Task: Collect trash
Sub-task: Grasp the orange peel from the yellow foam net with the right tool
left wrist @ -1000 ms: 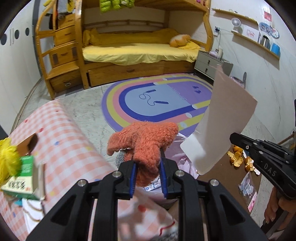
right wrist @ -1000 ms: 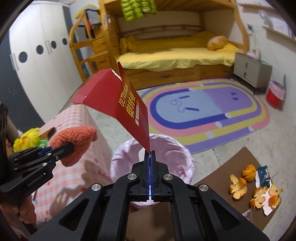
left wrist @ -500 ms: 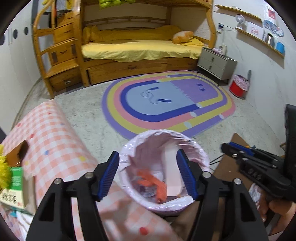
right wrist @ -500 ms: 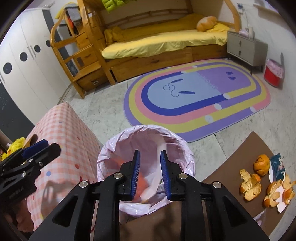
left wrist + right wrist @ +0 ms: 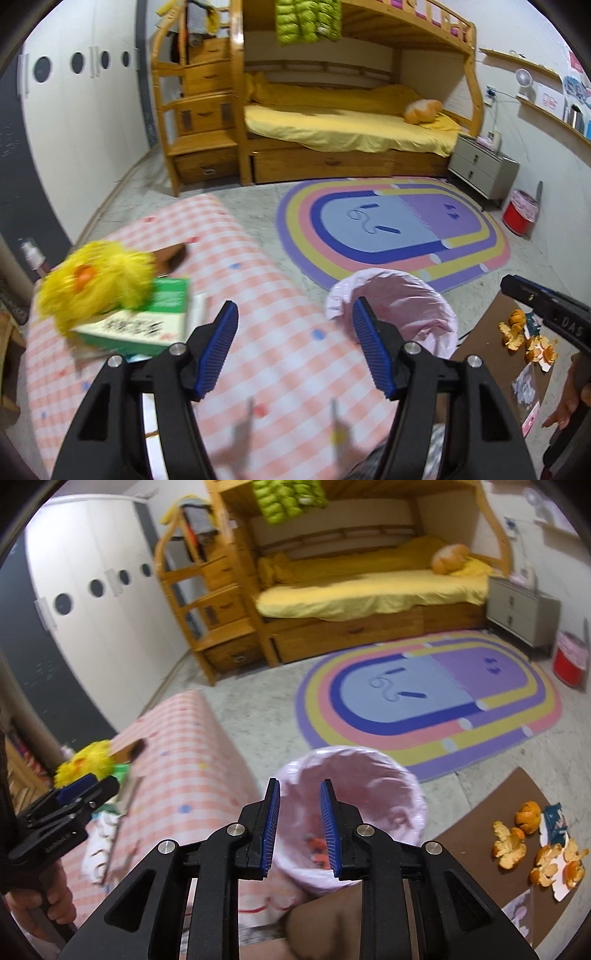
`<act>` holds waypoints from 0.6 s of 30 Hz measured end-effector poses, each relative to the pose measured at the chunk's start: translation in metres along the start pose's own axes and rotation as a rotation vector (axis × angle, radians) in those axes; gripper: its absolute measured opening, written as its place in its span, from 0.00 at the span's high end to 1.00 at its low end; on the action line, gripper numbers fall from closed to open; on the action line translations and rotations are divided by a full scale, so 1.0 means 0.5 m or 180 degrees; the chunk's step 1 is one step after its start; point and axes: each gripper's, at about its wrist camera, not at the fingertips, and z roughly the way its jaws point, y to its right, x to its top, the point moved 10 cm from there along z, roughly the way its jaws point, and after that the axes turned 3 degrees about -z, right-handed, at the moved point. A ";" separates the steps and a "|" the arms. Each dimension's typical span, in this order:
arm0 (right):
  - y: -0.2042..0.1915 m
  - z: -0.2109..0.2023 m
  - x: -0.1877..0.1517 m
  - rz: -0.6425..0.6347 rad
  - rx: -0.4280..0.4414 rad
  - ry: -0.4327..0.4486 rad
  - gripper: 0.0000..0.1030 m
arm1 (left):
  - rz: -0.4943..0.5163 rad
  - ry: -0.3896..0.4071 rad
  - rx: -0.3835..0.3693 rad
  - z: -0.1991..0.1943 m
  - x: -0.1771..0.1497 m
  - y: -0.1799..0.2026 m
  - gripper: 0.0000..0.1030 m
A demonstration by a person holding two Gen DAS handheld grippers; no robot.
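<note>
Pink plastic lined the trash bin, which stood on the floor between the checked tablecloth and the brown mat. Down inside it, in the right wrist view, I could make out some orange bits, too small and dim to name. My right gripper hung over the bin's near rim with its blue pads a little apart and nothing between them. My left gripper was spread wide and empty too, hanging above the pink-and-white cloth just left of the bin, its shadow falling on the checks below.

On the mat to the right lay the orange peels, scattered around a small torn blue wrapper, with a whole-looking orange beside them. Nearer me on the same mat sat a small clear packet.

On the table to my left a green and white carton lay under a fluffy yellow toy, blurred in the left view. A dark brown object poked out just behind the toy; I could not tell what it was.

Beyond all this stretched the striped oval rug, then the wooden bunk bed with yellow bedding, a grey nightstand and a red bin against the far wall.
</note>
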 end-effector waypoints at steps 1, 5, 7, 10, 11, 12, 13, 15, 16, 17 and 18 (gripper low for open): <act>-0.030 -0.007 0.000 -0.0083 0.0059 -0.0001 0.76 | -0.0023 0.0013 0.0031 -0.012 -0.003 -0.014 0.39; -0.111 -0.014 -0.005 -0.0340 0.0199 -0.0032 0.76 | -0.0190 0.0058 0.0217 -0.058 -0.019 -0.094 0.38; -0.151 -0.014 -0.011 -0.0477 0.0266 -0.0052 0.76 | -0.0299 0.0074 0.0320 -0.080 -0.034 -0.141 0.37; -0.207 -0.011 -0.019 -0.0665 0.0357 -0.0097 0.76 | -0.0465 0.0079 0.0501 -0.106 -0.063 -0.217 0.35; -0.225 -0.009 -0.022 -0.0725 0.0390 -0.0112 0.74 | -0.0525 0.0073 0.0554 -0.114 -0.072 -0.241 0.35; -0.240 -0.007 -0.024 -0.0774 0.0417 -0.0129 0.73 | -0.0612 0.0068 0.0618 -0.123 -0.084 -0.275 0.35; -0.259 -0.003 -0.026 -0.0828 0.0451 -0.0145 0.70 | -0.0677 0.0064 0.0668 -0.129 -0.092 -0.299 0.34; -0.297 0.007 -0.029 -0.0929 0.0507 -0.0178 0.61 | -0.0790 0.0057 0.0771 -0.140 -0.104 -0.344 0.33; -0.314 0.012 -0.029 -0.0971 0.0532 -0.0187 0.54 | -0.0845 0.0055 0.0814 -0.144 -0.108 -0.363 0.32; -0.328 0.015 -0.031 -0.1012 0.0548 -0.0193 0.49 | -0.0906 0.0055 0.0856 -0.147 -0.111 -0.385 0.31; -0.345 0.022 -0.031 -0.1063 0.0556 -0.0204 0.48 | -0.0971 0.0052 0.0893 -0.150 -0.115 -0.407 0.31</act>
